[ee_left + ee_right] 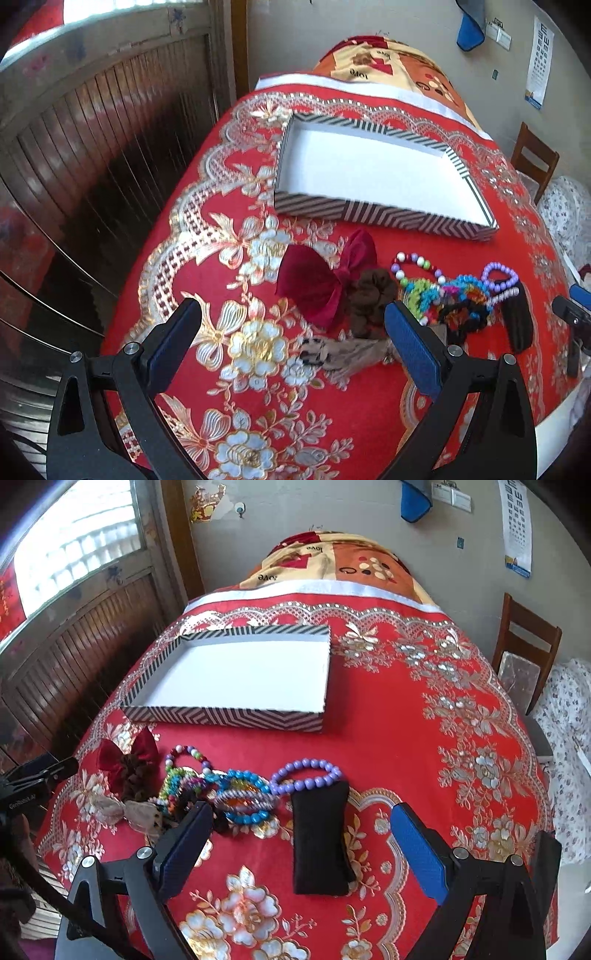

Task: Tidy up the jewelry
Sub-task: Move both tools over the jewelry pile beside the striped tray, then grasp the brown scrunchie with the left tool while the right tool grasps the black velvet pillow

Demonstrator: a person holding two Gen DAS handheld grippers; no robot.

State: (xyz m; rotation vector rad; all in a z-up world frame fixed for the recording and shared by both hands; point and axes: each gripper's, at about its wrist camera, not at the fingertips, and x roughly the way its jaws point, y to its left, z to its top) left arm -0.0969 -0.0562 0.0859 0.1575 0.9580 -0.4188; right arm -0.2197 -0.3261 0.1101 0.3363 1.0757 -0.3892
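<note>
An empty white tray with striped walls (332, 208) (229, 716) sits on the red floral tablecloth. In front of it lies a row of items: a dark red bow (325, 280) (122, 757), a brown scrunchie (371, 299), a tan hair clip (343, 356), beaded bracelets (417, 266) (243, 797), a purple bead bracelet (306, 775) and a black pad (319, 842). My left gripper (291, 321) is open over the cloth near the bow and clip. My right gripper (303, 825) is open with the black pad between its fingers.
The table's left edge drops toward a wooden slatted wall (92, 147). A patterned blanket (332, 561) lies beyond the tray. A wooden chair (524, 646) stands at the right. The other gripper shows at the left edge of the right wrist view (33, 782).
</note>
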